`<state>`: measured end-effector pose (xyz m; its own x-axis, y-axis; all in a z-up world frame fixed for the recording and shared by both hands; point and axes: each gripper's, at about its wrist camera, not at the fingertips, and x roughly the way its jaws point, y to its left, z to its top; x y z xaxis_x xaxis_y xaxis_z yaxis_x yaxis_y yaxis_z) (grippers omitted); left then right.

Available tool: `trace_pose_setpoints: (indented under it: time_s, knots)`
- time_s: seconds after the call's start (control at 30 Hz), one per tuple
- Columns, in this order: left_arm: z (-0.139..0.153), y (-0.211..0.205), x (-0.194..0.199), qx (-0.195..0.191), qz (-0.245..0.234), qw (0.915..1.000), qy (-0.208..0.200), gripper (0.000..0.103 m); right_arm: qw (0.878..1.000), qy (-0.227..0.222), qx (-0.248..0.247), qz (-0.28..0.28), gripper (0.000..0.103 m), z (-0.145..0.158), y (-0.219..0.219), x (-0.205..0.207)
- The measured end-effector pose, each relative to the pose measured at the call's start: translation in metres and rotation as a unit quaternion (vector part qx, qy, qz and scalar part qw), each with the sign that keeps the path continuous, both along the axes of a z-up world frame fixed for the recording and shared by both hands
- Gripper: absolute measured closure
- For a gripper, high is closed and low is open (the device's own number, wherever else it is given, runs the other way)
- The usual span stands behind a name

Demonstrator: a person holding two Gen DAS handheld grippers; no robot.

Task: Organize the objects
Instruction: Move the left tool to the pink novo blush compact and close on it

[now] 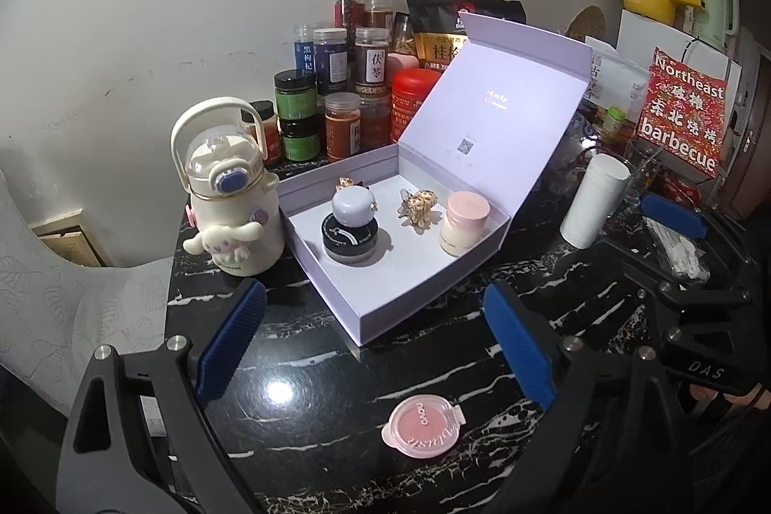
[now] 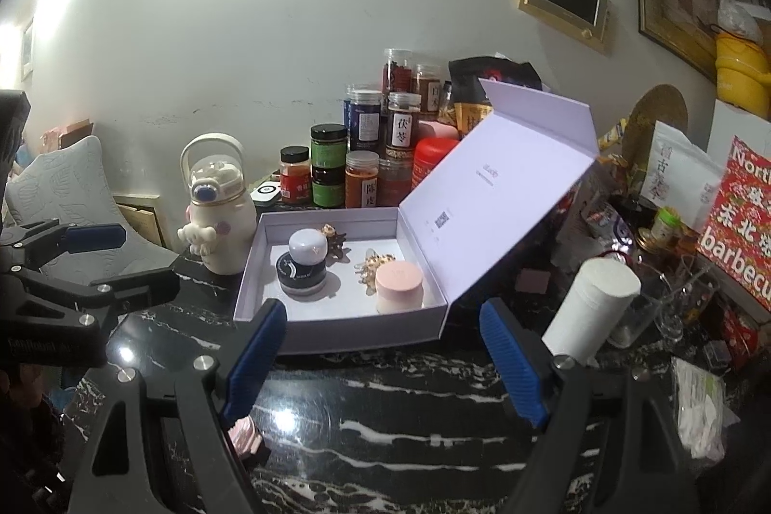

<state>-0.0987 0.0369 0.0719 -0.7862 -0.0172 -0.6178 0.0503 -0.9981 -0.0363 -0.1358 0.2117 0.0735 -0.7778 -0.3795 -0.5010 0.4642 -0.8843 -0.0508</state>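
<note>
Holding both claws just above the black marble table [image 1: 308,432], I see the left gripper [image 1: 376,343] with its blue pads spread wide and nothing between them. Lying flat on the table just ahead of it, slightly right of centre between the fingers, is the pink blush compact [image 1: 420,426], lid up. From the right wrist view, the right gripper [image 2: 385,357] is also spread apart and empty; the compact shows there only as a pink edge low at the left finger.

Past the compact sits the open lilac box [image 1: 385,311], its lid tipped back. Inside I count a black jar with a grey cap [image 1: 351,227] on the left, a gold hair clip [image 1: 418,208] in the middle, a pink-lidded cream jar [image 1: 463,225] on the right, and a second clip behind the black jar, partly hidden.

My judgement: most of the sorting is done, with four items boxed. The compact looks like the one piece left out, then perhaps closing the lid.

Beside the box, left, stands the cartoon water bottle [image 1: 231,196]; a white roll [image 1: 595,201] stands right. Spice jars [image 1: 337,90] line the wall behind.
</note>
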Motion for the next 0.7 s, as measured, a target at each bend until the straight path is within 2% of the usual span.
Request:
trace_pose_setpoints:
  time_s: [0.37, 0.7]
  knots:
    - [-0.008, 0.005, 0.016, -0.007, 0.002, 0.9999, -0.01, 0.011, 1.0, -0.025, -0.004, 0.01, 0.019, -0.018, 0.007, 0.006]
    - [-0.03, 0.0, 0.026, 0.004, 0.007, 0.9994, -0.033, 0.011, 0.998, -0.049, 0.003, 0.034, 0.019, -0.039, -0.001, 0.013]
